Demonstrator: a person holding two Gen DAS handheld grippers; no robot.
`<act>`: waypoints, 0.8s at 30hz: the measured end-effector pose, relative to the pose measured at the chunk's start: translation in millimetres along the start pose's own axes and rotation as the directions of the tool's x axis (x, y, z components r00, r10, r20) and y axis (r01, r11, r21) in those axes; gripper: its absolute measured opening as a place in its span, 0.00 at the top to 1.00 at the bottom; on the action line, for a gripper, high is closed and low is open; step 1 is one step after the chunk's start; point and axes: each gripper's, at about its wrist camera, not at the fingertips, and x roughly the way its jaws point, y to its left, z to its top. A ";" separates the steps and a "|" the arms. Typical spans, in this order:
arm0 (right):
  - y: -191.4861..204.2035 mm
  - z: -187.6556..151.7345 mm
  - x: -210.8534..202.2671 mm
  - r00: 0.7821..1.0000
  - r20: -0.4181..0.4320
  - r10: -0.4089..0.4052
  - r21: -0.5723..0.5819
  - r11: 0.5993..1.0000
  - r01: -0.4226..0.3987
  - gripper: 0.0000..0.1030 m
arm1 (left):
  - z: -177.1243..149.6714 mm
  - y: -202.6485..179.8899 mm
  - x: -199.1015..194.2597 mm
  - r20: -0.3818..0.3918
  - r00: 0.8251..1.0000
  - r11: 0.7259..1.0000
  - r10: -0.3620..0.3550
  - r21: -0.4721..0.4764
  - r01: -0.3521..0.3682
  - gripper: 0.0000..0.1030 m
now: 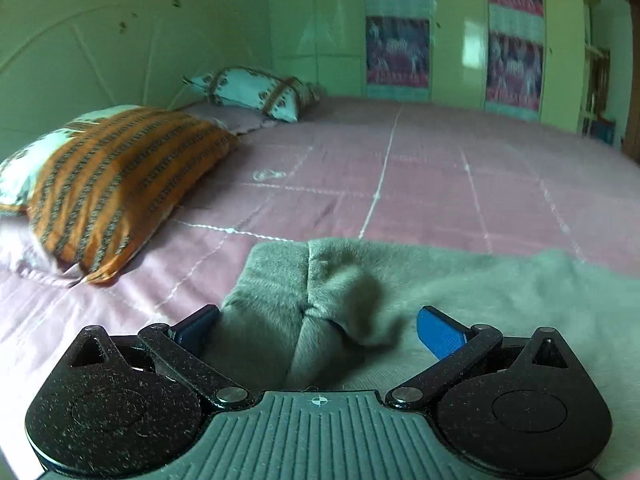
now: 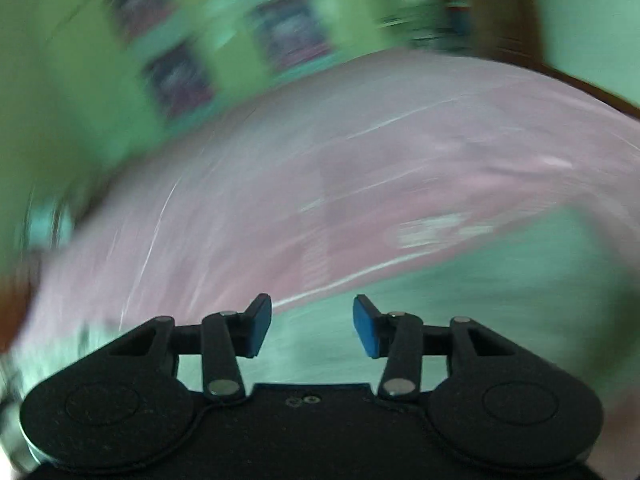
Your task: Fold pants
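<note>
The left gripper (image 1: pixel 318 330) stands with its blue pads wide apart over a bunched end of the grey pants (image 1: pixel 400 280), the cloth rising between the jaws but pressed by neither pad. The pants lie spread across the near part of the bed (image 1: pixel 420 184), running off toward the right edge of the left wrist view. The bed's pink cover, crossed by pale stitched lines, stretches away behind them. To the left, an orange striped pillow (image 1: pixel 120 184) leans on the cover, and a pale patterned pillow (image 1: pixel 252 92) sits farther back against the green wall (image 1: pixel 80 40). Beyond the bed stands a green wardrobe (image 1: pixel 452 32) with dark patterned panels.

In the right wrist view, heavily blurred, the right gripper (image 2: pixel 312 326) shows its blue pads partly apart with nothing between them. Pale grey-green cloth, too smeared to identify with certainty, lies below it, the pink bed cover behind.
</note>
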 end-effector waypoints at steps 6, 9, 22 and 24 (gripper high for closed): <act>-124.9 -8.2 -73.2 0.992 0.055 -0.111 0.285 0.954 0.091 0.62 | -25.3 -18.6 -33.2 0.044 0.999 1.000 0.019 0.004 -0.019 0.00; -144.3 -17.3 -73.2 0.996 0.051 -0.079 0.348 0.936 0.056 0.62 | -31.1 -34.7 -42.0 0.047 0.998 0.999 0.033 0.012 -0.034 0.00; -134.1 -10.5 -48.0 0.993 -0.008 -0.121 0.336 0.935 0.116 0.90 | -59.0 -42.2 -20.8 -0.132 0.991 1.000 0.018 0.008 -0.017 0.00; -127.5 -10.0 -48.0 0.991 -0.014 -0.131 0.302 0.944 0.129 0.88 | -58.2 -42.2 -19.6 -0.134 0.991 1.000 0.016 0.012 -0.015 0.00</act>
